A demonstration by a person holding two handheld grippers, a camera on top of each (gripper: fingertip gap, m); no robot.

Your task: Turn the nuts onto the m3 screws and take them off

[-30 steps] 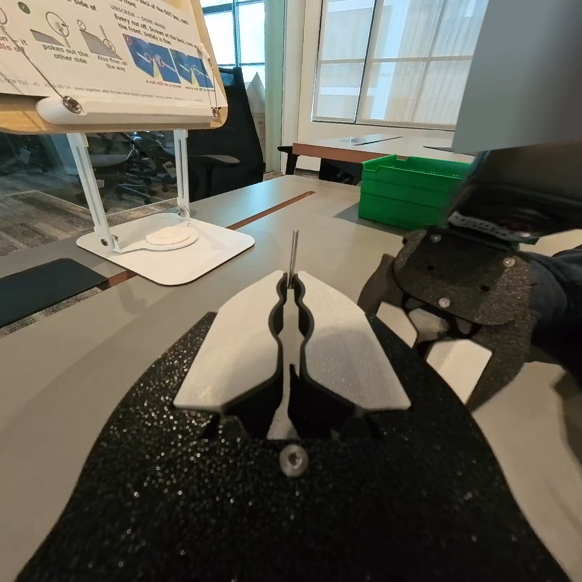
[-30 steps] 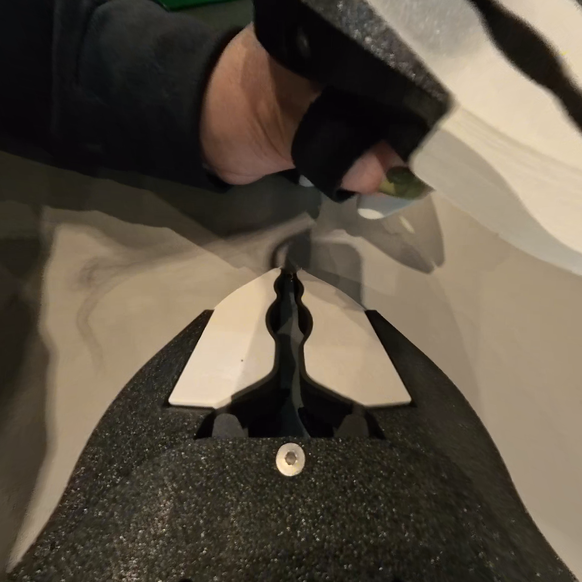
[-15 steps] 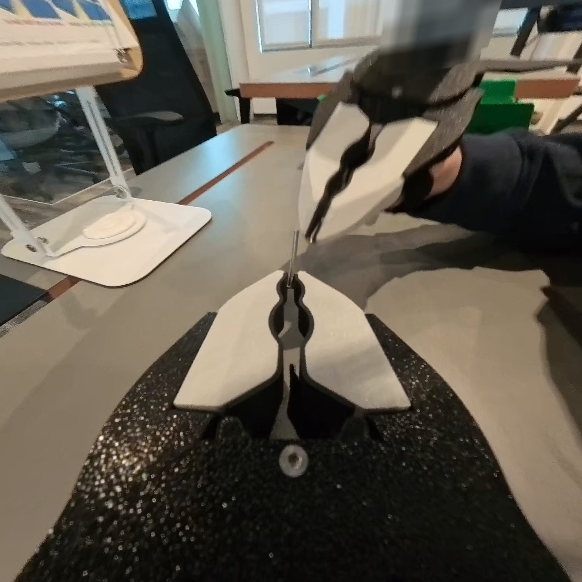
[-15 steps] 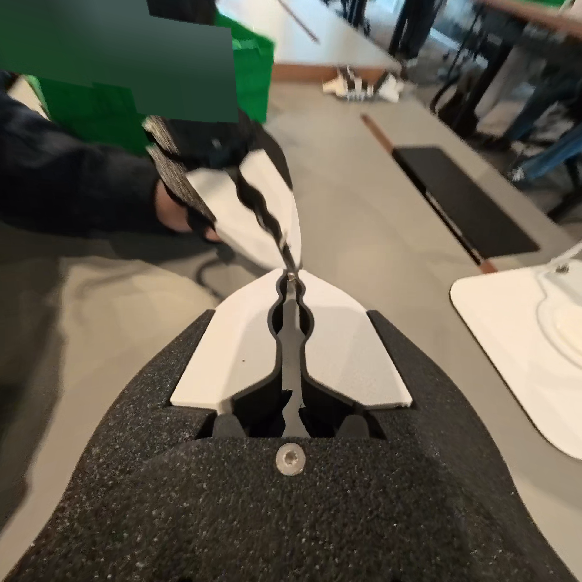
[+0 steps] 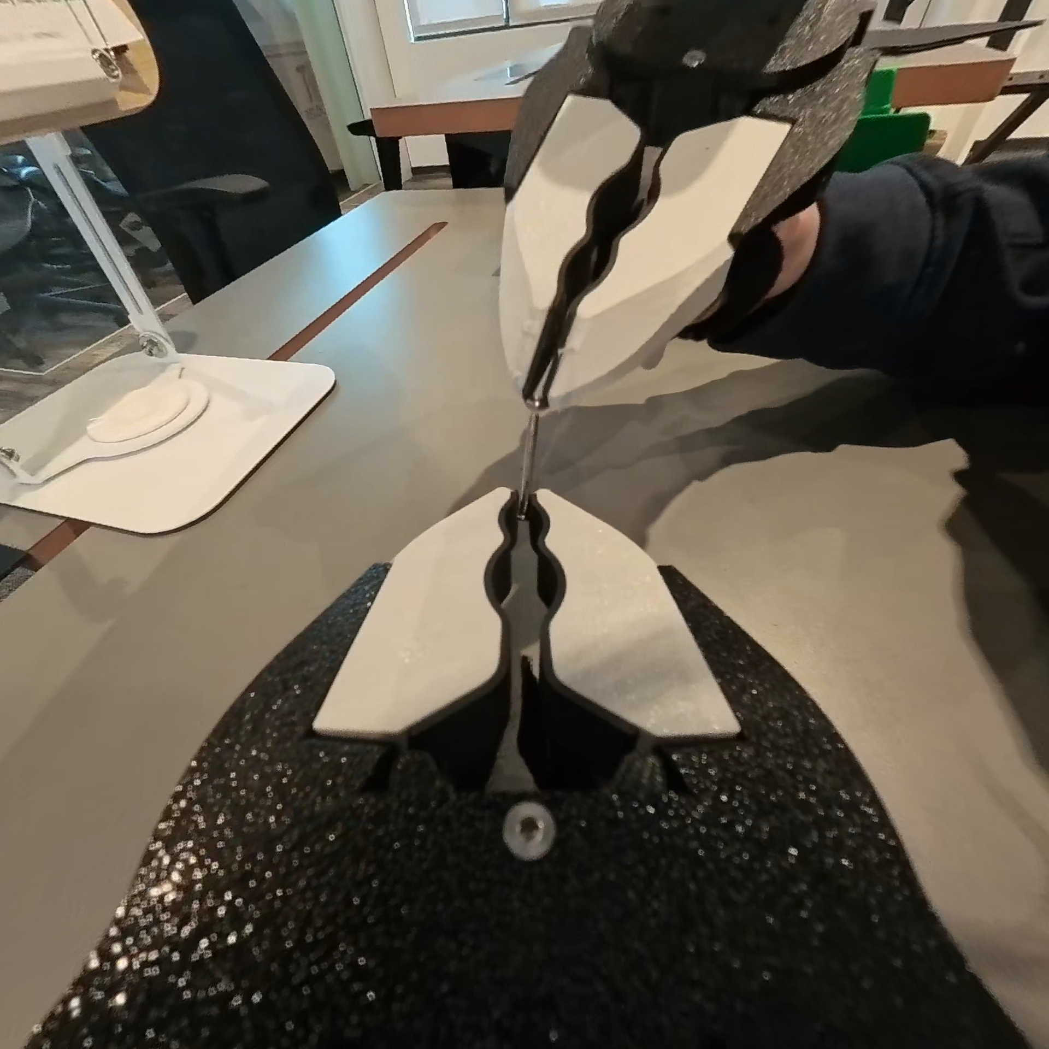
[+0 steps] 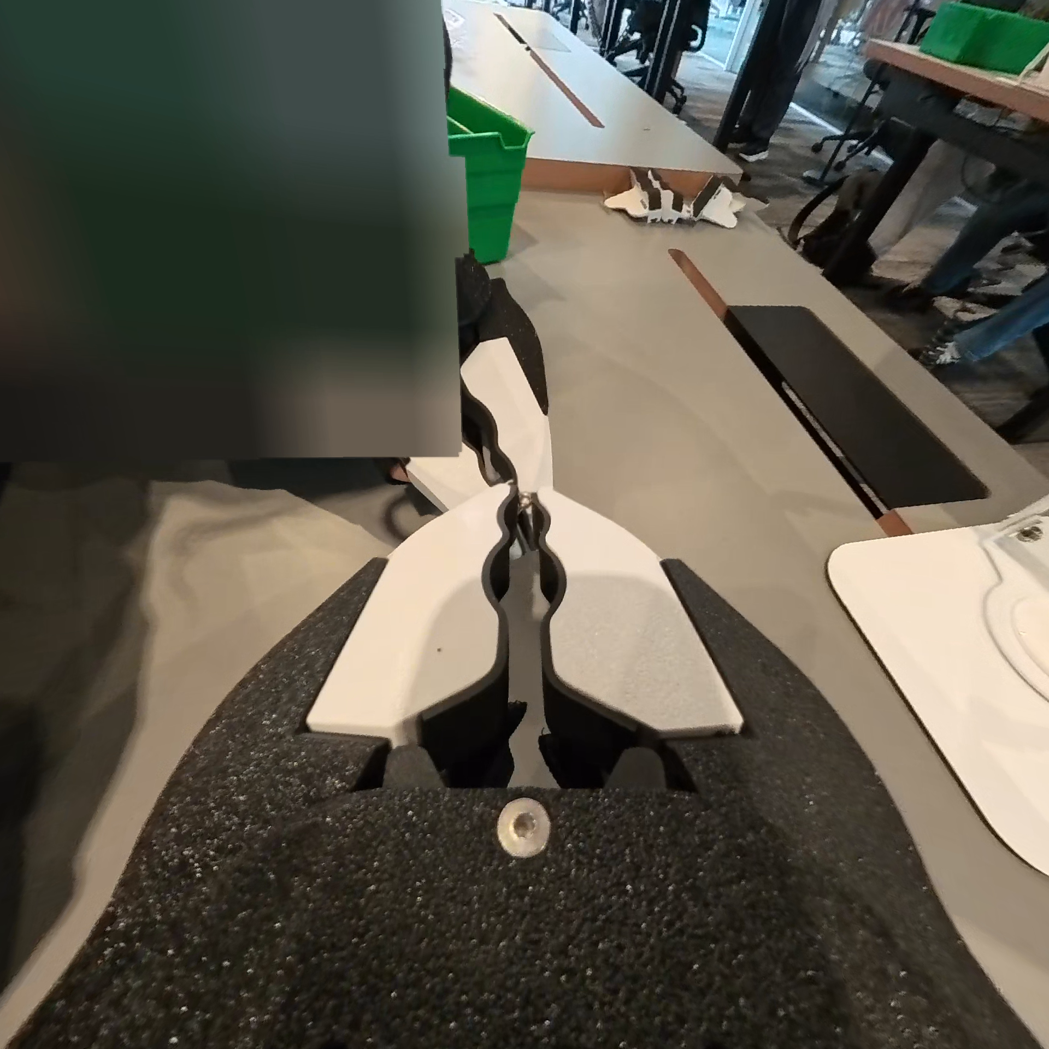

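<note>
A large blurred patch (image 6: 227,227) covers most of the left gripper (image 6: 513,482) — only its fingers' ends show. The white stand (image 5: 159,443) is cut by the edge; the nut (image 5: 535,402) is too small to make out.

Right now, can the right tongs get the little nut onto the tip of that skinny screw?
Probably yes. The right tongs pinch the nut right at the free tip of the screw, which the left tongs hold; nothing sits between them.

2 grippers: left (image 5: 525,499), right (image 6: 525,499). 1 screw (image 5: 531,454). 1 nut (image 5: 535,402). 1 white stand (image 5: 170,454). 1 black mat (image 6: 851,408). Green bins: 1 nr (image 6: 488,187), 1 far (image 6: 982,34). 1 grey table (image 5: 284,567).
</note>
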